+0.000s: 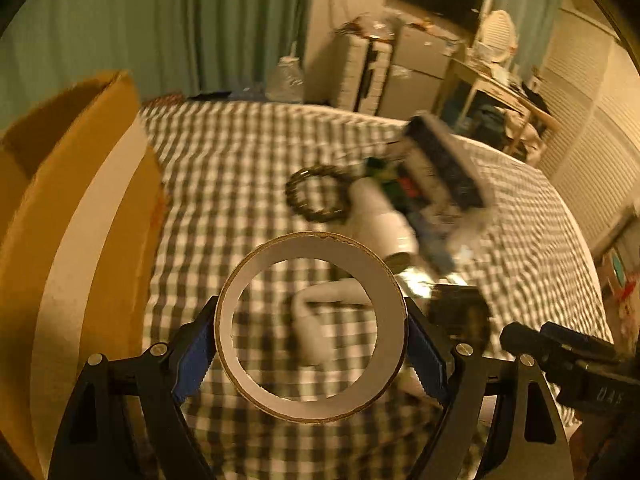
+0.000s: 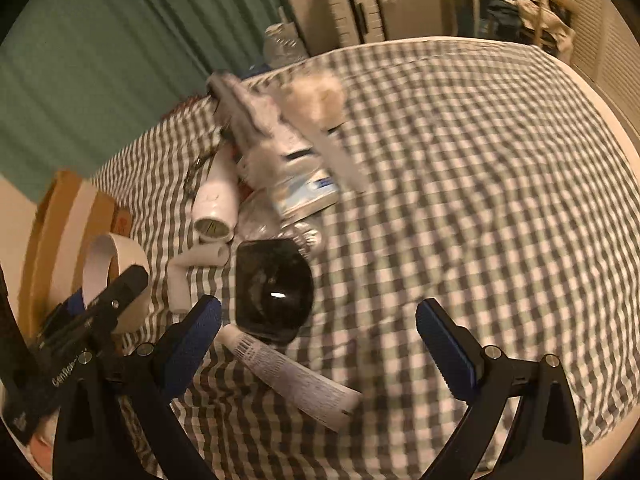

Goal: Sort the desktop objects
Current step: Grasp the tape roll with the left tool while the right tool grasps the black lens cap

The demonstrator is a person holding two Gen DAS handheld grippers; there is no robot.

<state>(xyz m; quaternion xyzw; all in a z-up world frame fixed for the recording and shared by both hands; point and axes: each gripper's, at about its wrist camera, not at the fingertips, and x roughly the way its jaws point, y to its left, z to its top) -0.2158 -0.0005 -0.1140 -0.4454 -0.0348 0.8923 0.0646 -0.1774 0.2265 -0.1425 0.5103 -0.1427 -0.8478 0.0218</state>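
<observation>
Tape roll [image 1: 312,326], light and stiff, is being clamped across its rim by left tongs [image 1: 312,344] beside the cardboard box [image 1: 72,200]; right tongs [image 2: 318,336] are being held apart, empty.

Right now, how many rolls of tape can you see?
1. The tape roll is clamped between the left gripper pads, lifted above the checked cloth beside the cardboard box. Others could be hidden in the blurred pile.
</observation>
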